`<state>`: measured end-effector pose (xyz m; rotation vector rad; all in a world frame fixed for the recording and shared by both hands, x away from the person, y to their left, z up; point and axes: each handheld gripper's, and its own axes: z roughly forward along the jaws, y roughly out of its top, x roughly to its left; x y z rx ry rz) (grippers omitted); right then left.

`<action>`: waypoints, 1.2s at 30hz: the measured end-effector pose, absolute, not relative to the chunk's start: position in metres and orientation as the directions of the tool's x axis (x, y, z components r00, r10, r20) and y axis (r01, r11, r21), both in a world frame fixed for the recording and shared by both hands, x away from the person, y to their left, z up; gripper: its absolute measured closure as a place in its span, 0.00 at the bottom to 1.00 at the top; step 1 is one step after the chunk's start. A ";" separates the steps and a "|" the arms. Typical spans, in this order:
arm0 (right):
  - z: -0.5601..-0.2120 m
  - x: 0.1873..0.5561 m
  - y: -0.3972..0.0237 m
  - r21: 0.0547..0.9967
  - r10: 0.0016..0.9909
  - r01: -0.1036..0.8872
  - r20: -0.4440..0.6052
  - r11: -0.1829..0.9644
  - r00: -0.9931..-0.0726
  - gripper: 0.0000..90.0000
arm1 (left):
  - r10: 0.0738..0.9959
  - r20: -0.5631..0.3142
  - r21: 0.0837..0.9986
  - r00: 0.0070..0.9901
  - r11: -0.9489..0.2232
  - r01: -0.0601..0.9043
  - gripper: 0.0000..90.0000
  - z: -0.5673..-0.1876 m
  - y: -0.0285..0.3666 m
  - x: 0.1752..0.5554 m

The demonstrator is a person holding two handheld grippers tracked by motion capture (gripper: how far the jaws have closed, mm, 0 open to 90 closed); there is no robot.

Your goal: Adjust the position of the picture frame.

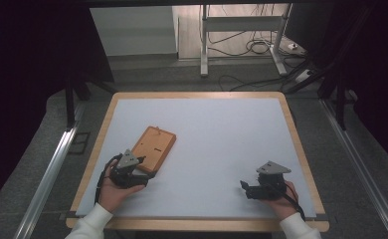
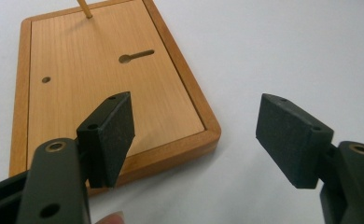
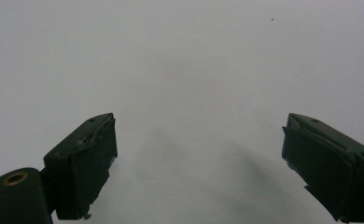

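A flat wooden board (image 1: 153, 148) lay on the left half of the white table top (image 1: 217, 134), turned at an angle, its near corner pointing toward the person's left hand. It had a darker raised rim around a paler inner panel, and in the left gripper view the board (image 2: 101, 84) showed a keyhole-shaped slot (image 2: 136, 56), a small round hole (image 2: 45, 80) near one long edge, and a thin wooden peg (image 2: 84, 8) standing up at its far end (only the lower part of the peg was in the picture).

The left gripper (image 1: 149, 175) sat just at the board's near corner, held in the person's left hand (image 1: 113, 191). Its jaws stood wide apart with nothing between them; seen along them in the left gripper view (image 2: 196, 135), one pad (image 2: 117, 133) hung over the board's near rim, the other pad (image 2: 290, 137) over bare table beside it. Whether the first pad touched the wood I could not tell.

The right gripper (image 1: 243, 188) rested well apart from the board, near the table's front right, in the person's right hand (image 1: 284, 201). Its jaws were also spread, empty, over plain white surface (image 3: 199, 154).

The table had a light wooden edge (image 1: 98, 159). Beyond it stood a metal stand (image 1: 242, 35) with cables (image 1: 254, 47) on the floor.
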<state>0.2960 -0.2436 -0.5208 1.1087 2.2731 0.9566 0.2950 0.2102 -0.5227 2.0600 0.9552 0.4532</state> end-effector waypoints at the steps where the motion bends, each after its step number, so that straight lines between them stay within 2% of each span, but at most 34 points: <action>1: -0.521 0.295 -0.245 0.740 0.808 0.506 -0.085 0.443 -0.583 0.11 | 0.756 -0.011 0.791 0.655 -0.394 0.468 0.31 -0.522 0.209 0.297; 9: -0.521 0.291 -0.249 0.737 0.818 0.513 -0.093 0.439 -0.567 0.11 | 0.754 -0.005 0.798 0.657 -0.393 0.457 0.31 -0.518 0.209 0.302; 15: -0.523 0.290 -0.248 0.733 0.819 0.517 -0.096 0.442 -0.565 0.11 | 0.784 -0.044 0.807 0.619 -0.338 0.485 0.42 -0.515 0.228 0.310; 22: -0.523 0.290 -0.248 0.730 0.820 0.519 -0.098 0.445 -0.564 0.12 | 0.825 -0.085 0.779 0.559 -0.295 0.553 0.88 -0.514 0.264 0.320; 23: -0.523 0.290 -0.248 0.730 0.820 0.519 -0.098 0.445 -0.564 0.12 | 0.825 -0.085 0.779 0.559 -0.295 0.553 0.92 -0.514 0.264 0.320; 24: -0.523 0.290 -0.248 0.729 0.819 0.520 -0.098 0.446 -0.565 0.12 | 0.836 -0.077 0.773 0.543 -0.294 0.562 0.92 -0.516 0.269 0.321; 25: -0.523 0.290 -0.248 0.728 0.821 0.521 -0.098 0.445 -0.563 0.12 | 0.849 -0.070 0.766 0.523 -0.291 0.574 0.98 -0.518 0.276 0.323; 36: -0.525 0.291 -0.246 0.717 0.822 0.529 -0.107 0.453 -0.559 0.12 | 0.879 -0.065 0.727 0.473 -0.283 0.625 1.00 -0.536 0.296 0.332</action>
